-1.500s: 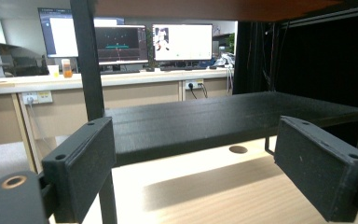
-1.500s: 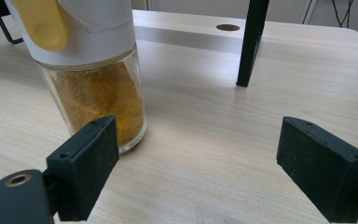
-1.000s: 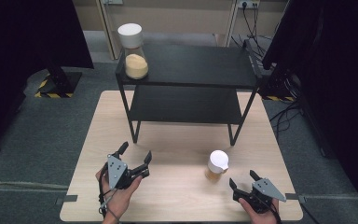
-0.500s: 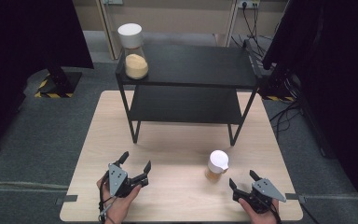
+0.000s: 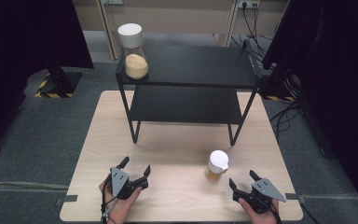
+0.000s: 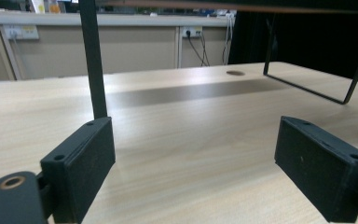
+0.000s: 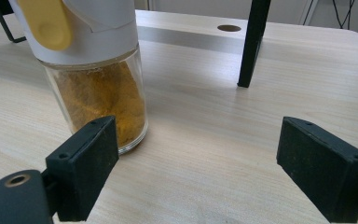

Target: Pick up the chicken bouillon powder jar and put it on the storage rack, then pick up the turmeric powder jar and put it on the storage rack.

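Risk: right gripper (image 5: 243,182) (jaws apart, empty) sits off-centre of small white-capped glass spice jar (image 5: 216,166), so closing could topple it.

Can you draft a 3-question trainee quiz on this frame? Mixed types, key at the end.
1. True or false: the right gripper is shut on the small spice jar.
2. Where does the large jar with the white lid stand? A) on the wooden table B) on the top of the black shelf, at its left corner C) on the shelf's lower level
3. Fill in: in the left gripper view, the left gripper has its jaws open with only bare ____ between them.

Key:
1. False. Its jaws are open, and the jar stands just ahead of them, toward one jaw.
2. B
3. table
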A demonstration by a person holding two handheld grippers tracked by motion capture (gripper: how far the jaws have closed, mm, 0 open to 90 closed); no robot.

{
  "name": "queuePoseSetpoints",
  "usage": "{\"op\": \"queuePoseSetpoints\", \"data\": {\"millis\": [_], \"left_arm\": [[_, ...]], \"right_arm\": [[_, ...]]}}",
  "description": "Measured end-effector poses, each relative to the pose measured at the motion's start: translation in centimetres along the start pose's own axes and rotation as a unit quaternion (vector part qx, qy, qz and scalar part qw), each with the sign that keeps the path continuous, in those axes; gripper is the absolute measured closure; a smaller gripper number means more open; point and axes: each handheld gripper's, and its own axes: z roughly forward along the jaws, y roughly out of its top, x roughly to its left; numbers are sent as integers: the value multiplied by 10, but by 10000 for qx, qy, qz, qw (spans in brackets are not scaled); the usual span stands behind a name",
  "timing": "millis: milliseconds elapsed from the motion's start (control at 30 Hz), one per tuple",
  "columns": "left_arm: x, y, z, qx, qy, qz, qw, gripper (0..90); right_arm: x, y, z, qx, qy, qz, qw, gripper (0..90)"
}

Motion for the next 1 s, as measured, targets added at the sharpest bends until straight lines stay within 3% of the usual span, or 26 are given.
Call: {"op": "queuePoseSetpoints", "data": {"millis": [733, 1000], "left_arm": [[0, 2, 1, 67, -29, 23, 10000, 109], [0, 3, 1, 86, -23, 40, 10000, 109]], "right_arm": [[-1, 0, 0, -14, 44, -15, 10000, 125], [-4, 5, -4, -63, 283, -79, 9995, 125]]}}
